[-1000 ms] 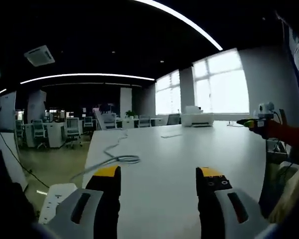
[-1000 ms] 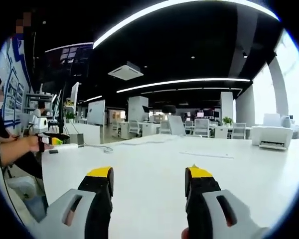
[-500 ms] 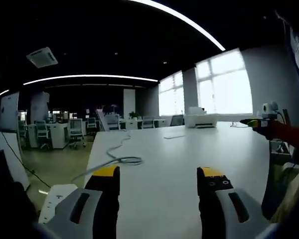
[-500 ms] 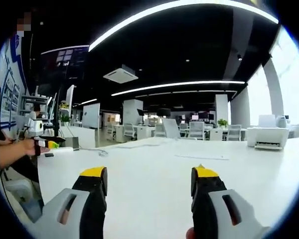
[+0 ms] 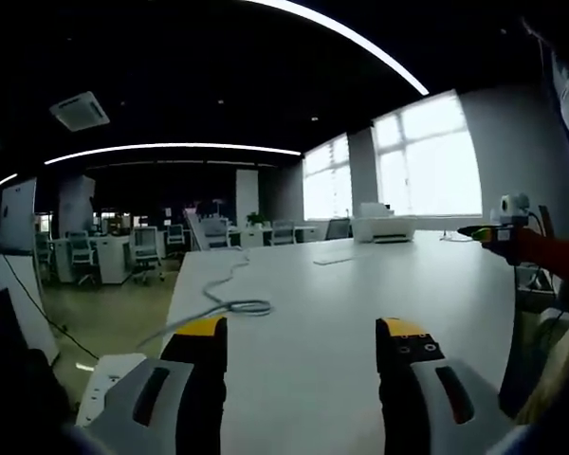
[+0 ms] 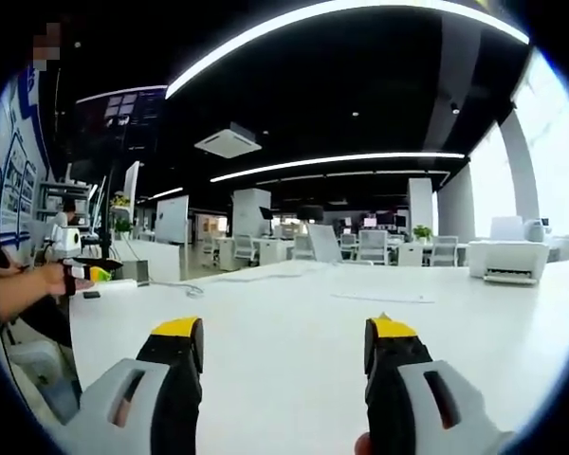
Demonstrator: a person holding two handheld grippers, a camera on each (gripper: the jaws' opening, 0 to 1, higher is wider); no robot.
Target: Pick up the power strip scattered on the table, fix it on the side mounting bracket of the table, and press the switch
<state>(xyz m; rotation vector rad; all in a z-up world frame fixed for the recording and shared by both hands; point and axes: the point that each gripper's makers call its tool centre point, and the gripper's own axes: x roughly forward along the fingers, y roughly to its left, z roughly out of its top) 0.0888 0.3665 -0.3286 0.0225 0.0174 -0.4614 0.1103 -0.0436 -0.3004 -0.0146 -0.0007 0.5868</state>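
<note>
Left gripper view: power strip (image 5: 102, 381) left of fingers (image 5: 204, 332).

Each hand-held gripper (image 5: 303, 346) (image 6: 283, 343): grey moulded shells, black jaws, yellow tips; screws on right jaw.

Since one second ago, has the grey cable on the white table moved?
No. In the left gripper view the cable lies coiled at the same spot near the table edge; only the whole picture shifted slightly, so the camera moved.
</note>
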